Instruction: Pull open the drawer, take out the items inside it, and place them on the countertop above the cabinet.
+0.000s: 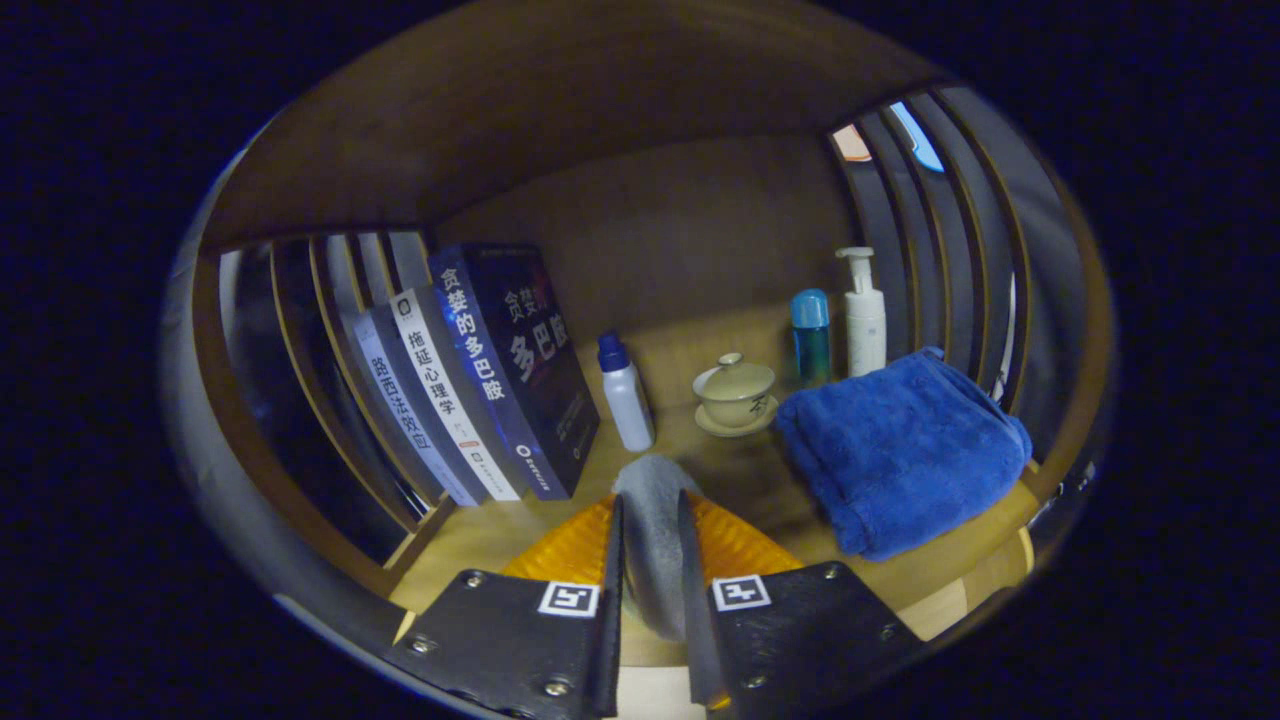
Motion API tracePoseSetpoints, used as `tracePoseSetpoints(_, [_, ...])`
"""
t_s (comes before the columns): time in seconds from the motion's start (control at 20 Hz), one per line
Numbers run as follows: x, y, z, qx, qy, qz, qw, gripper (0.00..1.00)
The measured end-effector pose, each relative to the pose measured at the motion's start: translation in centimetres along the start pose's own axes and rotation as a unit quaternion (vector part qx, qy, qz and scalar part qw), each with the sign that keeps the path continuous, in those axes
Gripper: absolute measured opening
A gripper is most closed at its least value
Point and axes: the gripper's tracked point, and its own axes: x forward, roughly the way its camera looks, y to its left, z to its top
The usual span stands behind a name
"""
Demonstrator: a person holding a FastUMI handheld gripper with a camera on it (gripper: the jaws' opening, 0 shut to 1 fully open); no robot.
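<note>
The gripper pinches a grey cloth between both fingers; its long axis runs forward along them, its rounded end just past the tips. It hangs over the countertop, bare wood beneath and on the left. Just ahead stands a white bottle, upright. Leaning books crowd the left, a folded blue towel the right. A lidded cup sits between bottle and towel.
</note>
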Motion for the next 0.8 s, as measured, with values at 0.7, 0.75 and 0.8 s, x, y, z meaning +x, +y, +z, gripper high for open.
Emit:
tracePoseSetpoints(0.7, [-13.4,1.6,-5.5,0.0,0.033,0.026,0.999,0.98])
tracePoseSetpoints(0.75, [-14.7,1.6,-6.0,0.007,0.035,0.032,0.999,0.98])
tracePoseSetpoints(0.8, [-15.9,1.7,-6.4,0.011,0.034,0.038,0.999,0.98])
